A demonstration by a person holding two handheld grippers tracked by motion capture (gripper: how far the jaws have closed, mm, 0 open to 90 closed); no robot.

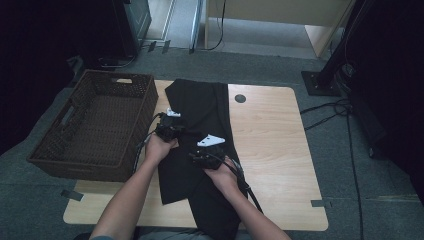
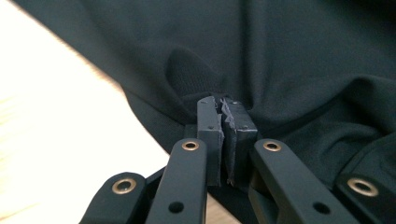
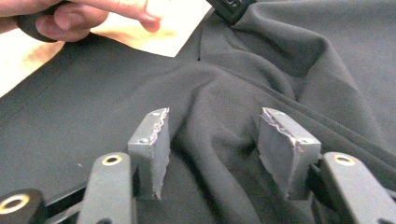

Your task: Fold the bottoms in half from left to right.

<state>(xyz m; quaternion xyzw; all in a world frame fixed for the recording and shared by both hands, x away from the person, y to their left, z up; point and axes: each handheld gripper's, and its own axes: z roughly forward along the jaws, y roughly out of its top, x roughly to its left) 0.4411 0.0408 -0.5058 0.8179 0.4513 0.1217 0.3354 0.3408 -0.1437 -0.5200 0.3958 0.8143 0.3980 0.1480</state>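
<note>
Mid-fold on the black garment point(image 1: 200, 145), which lies down the tabletop point(image 1: 270, 140) middle, right of the basket point(image 1: 95, 125). My left gripper point(image 2: 223, 112) is clenched on a pinch of its cloth. Right gripper point(image 3: 212, 140) released, jaws straddling a ridge. Next: I close on that ridge cleanly.

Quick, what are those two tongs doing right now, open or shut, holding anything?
Left tongs: shut, pinching the black cloth.
Right tongs: open, a cloth fold between the pads, not gripped.
</note>
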